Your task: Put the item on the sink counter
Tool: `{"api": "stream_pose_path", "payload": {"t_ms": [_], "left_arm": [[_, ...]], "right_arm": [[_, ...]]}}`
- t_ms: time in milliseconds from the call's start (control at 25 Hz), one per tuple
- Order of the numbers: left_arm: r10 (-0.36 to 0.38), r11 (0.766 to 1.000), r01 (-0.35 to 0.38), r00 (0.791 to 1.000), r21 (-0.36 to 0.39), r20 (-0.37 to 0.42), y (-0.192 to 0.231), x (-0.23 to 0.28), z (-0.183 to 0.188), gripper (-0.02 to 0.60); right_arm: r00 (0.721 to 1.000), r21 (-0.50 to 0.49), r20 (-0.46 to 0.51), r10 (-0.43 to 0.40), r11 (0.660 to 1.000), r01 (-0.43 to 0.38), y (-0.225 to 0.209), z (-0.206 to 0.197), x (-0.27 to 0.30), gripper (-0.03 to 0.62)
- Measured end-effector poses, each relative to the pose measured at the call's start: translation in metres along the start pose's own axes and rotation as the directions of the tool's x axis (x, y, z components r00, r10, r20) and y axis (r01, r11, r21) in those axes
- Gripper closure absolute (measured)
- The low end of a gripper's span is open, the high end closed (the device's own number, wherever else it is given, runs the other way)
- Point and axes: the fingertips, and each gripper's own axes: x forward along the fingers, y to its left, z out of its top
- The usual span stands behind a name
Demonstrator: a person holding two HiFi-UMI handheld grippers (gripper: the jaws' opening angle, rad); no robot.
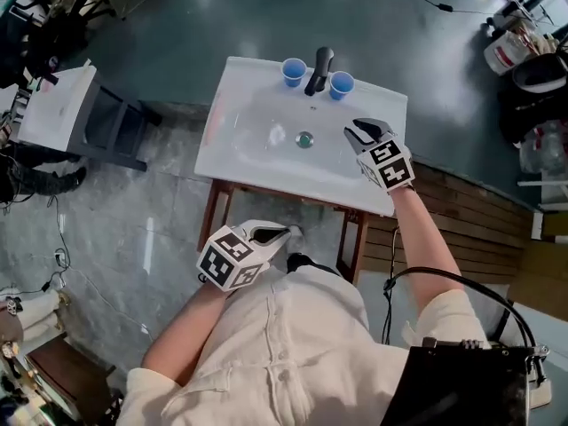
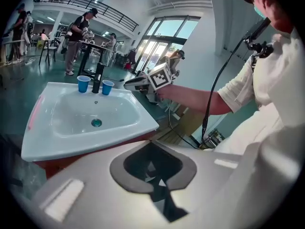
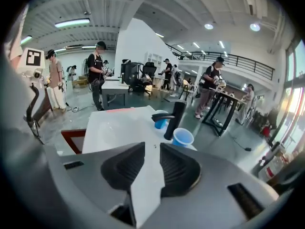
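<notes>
Right gripper (image 1: 362,133), fingers apart and empty, hovers over the sink counter's (image 1: 232,140) right rim. The blue cup (image 1: 341,84) stands upright just beyond them at the back edge, right of the faucet (image 1: 318,69). Left gripper (image 1: 280,233), fingers together, is farther.

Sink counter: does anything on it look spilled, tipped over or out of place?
Nothing stands out. Two blue cups stand upright, one on each side of the black faucet, and the white sink shows no spill.
</notes>
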Motion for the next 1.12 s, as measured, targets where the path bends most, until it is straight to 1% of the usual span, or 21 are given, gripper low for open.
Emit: {"api": "stream_pose_path", "payload": {"t_ms": [120, 200, 320, 400, 480, 640, 720, 800, 920, 1120], "left_arm": [[0.024, 0.999, -0.024, 1.0, -0.026, 0.002, 0.009, 0.007, 0.009, 0.577], [0.04, 0.998, -0.04, 0.999, -0.04, 0.002, 0.014, 0.008, 0.012, 0.577], [0.064, 0.996, -0.064, 0.998, -0.063, -0.002, 0.028, 0.007, 0.011, 0.577], [0.075, 0.994, -0.074, 0.997, -0.086, 0.001, 0.035, 0.006, 0.011, 0.577], [0.075, 0.992, -0.074, 0.997, -0.101, 0.007, 0.038, 0.006, 0.011, 0.577], [0.086, 0.99, -0.084, 0.996, -0.117, 0.015, 0.046, 0.007, 0.014, 0.575], [0.093, 0.987, -0.089, 0.995, -0.131, 0.021, 0.048, 0.009, 0.014, 0.577], [0.095, 0.987, -0.092, 0.995, -0.133, 0.022, 0.049, 0.008, 0.015, 0.575], [0.093, 0.986, -0.089, 0.995, -0.137, 0.023, 0.048, 0.006, 0.015, 0.577], [0.089, 0.987, -0.085, 0.996, -0.133, 0.025, 0.046, 0.0, 0.007, 0.575]], "right_arm": [[1.0, -0.077, -0.016, 0.006, 0.997, -0.008, -0.028, 0.006, 0.029, 0.511], [0.999, -0.145, -0.04, 0.016, 0.989, -0.022, -0.041, 0.009, 0.047, 0.507], [0.995, -0.24, -0.099, 0.029, 0.969, -0.052, -0.05, 0.012, 0.072, 0.503], [0.99, -0.305, -0.139, 0.032, 0.949, -0.074, -0.053, 0.013, 0.088, 0.503], [0.983, -0.347, -0.179, 0.041, 0.932, -0.102, -0.054, 0.011, 0.102, 0.503], [0.967, -0.387, -0.248, 0.059, 0.909, -0.154, -0.058, 0.001, 0.125, 0.503], [0.961, -0.393, -0.269, 0.066, 0.903, -0.172, -0.059, -0.003, 0.132, 0.503], [0.958, -0.393, -0.278, 0.068, 0.902, -0.178, -0.062, -0.005, 0.136, 0.513], [0.956, -0.394, -0.289, 0.056, 0.903, -0.172, -0.065, -0.006, 0.138, 0.565], [0.961, -0.371, -0.27, 0.056, 0.915, -0.157, -0.059, -0.002, 0.13, 0.571]]}}
